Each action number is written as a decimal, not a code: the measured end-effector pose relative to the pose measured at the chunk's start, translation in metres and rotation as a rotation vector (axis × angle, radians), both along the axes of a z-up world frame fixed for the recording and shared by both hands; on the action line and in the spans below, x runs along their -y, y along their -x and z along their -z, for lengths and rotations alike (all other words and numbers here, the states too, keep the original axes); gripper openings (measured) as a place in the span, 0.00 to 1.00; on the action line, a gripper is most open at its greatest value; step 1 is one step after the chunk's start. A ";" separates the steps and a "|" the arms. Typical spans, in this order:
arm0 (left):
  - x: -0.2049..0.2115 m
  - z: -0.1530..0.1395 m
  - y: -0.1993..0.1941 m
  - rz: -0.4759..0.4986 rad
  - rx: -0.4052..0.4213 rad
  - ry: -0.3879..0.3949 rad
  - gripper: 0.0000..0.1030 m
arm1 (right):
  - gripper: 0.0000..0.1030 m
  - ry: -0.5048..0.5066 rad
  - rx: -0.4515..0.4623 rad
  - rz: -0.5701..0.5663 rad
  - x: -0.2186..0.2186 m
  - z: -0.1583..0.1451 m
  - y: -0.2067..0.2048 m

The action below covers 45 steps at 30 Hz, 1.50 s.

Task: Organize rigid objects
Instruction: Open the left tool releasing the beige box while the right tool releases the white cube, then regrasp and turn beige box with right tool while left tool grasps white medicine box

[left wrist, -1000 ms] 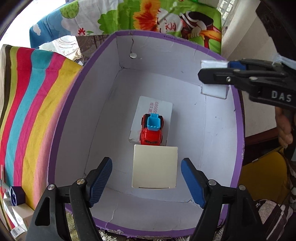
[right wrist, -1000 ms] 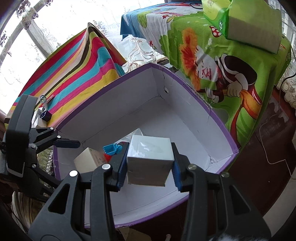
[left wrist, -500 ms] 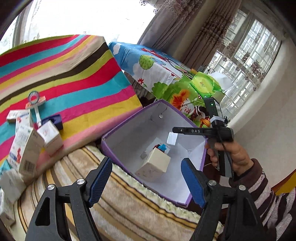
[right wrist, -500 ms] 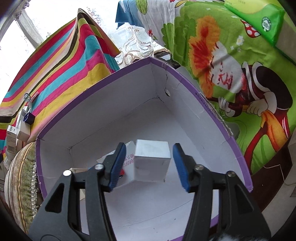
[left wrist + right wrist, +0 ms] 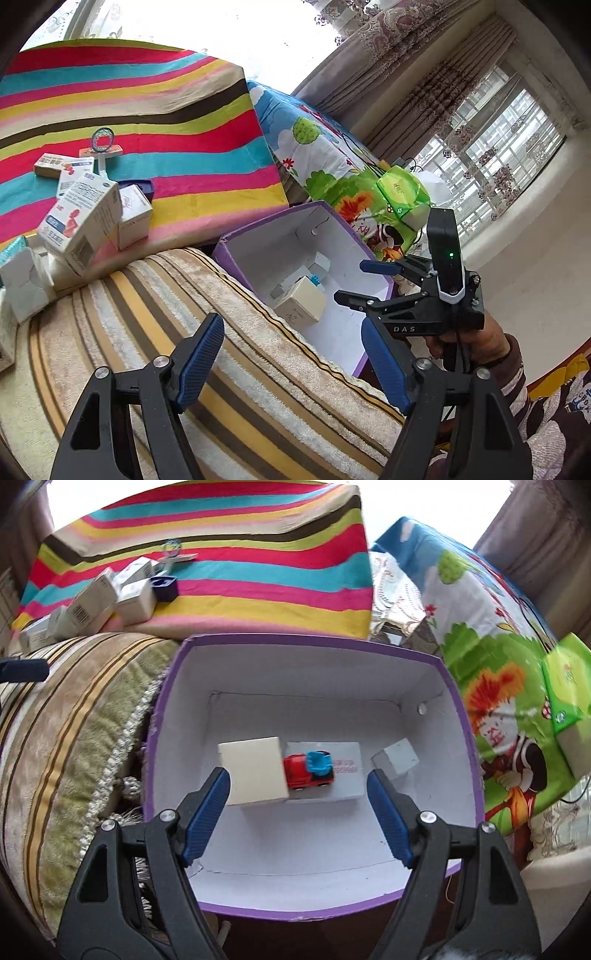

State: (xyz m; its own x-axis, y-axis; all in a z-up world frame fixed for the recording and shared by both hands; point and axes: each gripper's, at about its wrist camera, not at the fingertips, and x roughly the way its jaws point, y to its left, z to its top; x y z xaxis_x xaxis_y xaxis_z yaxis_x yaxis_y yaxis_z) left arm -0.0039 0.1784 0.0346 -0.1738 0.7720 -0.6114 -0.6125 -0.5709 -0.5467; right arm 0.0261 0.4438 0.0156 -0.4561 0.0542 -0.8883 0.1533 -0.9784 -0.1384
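A purple-rimmed white box [image 5: 306, 642] holds a cream box [image 5: 253, 771], a flat grey box [image 5: 343, 771] with a red and blue toy car [image 5: 308, 771] on it, and a small grey cube [image 5: 397, 762] at the right. My right gripper [image 5: 299, 812] is open and empty above the box's near side. My left gripper [image 5: 291, 365] is open and empty over the striped cushion [image 5: 258, 369], left of the box [image 5: 280, 225]. The right gripper [image 5: 364, 280] shows in the left wrist view over the box. Several small cartons [image 5: 79, 221] lie on the striped cloth.
A rainbow-striped cloth [image 5: 147, 122] covers the surface behind the cushion, with a dark blue case [image 5: 164, 587] and a ring-shaped item [image 5: 102, 140]. A cartoon-print cloth [image 5: 480, 657] and a green pack [image 5: 400, 192] lie right of the box. Curtains and a window stand behind.
My right gripper opened and let the grey cube drop into the box, then drew back. My left gripper pulled up and away from the box to above the cushion.
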 end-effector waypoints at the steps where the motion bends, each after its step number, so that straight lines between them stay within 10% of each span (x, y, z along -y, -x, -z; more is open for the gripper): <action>1: 0.008 -0.003 0.001 -0.019 -0.014 0.000 0.75 | 0.77 -0.005 0.014 -0.013 0.005 0.001 0.004; 7: 0.048 -0.021 0.040 -0.183 -0.113 0.142 0.75 | 0.77 -0.073 0.088 -0.079 0.027 0.015 0.022; 19: 0.017 0.023 0.120 -0.045 -0.157 0.452 0.68 | 0.77 -0.163 0.296 -0.266 0.055 0.035 0.050; 25: 0.012 0.029 0.121 -0.005 -0.147 0.446 0.43 | 0.77 -0.246 0.427 -0.336 0.061 0.058 0.072; 31: 0.017 0.029 0.123 -0.013 -0.133 0.411 0.42 | 0.55 -0.251 0.475 -0.331 0.058 0.070 0.078; 45: 0.021 0.028 0.124 -0.033 -0.104 0.368 0.42 | 0.54 -0.164 0.303 -0.190 0.031 0.051 0.034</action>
State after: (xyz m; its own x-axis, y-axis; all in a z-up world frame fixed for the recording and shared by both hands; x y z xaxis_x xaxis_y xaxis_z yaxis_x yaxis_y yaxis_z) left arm -0.1274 0.1578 0.0063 -0.2708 0.4975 -0.8241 -0.6323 -0.7375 -0.2375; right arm -0.0074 0.4133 -0.0358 -0.1899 0.1468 -0.9708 0.3873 -0.8974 -0.2114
